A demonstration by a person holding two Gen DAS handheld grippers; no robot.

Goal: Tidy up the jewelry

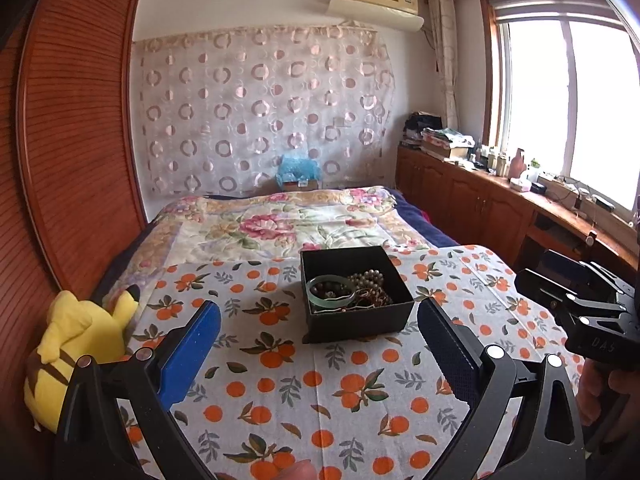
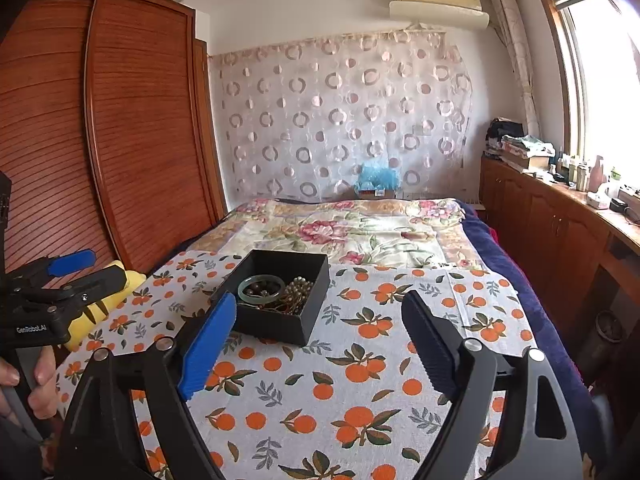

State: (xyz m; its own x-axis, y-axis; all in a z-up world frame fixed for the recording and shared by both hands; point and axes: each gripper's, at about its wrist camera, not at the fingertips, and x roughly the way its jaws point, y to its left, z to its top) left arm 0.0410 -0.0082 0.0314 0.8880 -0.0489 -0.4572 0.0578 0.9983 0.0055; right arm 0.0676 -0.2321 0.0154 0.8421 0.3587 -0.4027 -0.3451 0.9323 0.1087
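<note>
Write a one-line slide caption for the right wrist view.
Open right gripper before a black square box of jewelry on an orange-printed tablecloth.

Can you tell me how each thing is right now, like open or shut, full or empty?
Black box: lid off, open on top, sitting flat on the orange-print cloth.
Green bangle: lying inside the box.
Bead strands: piled inside the box beside the bangle.
Left tongs: open, holding nothing.
Right tongs: open, holding nothing.
Yellow plush toy: lying at the cloth's edge.
</note>
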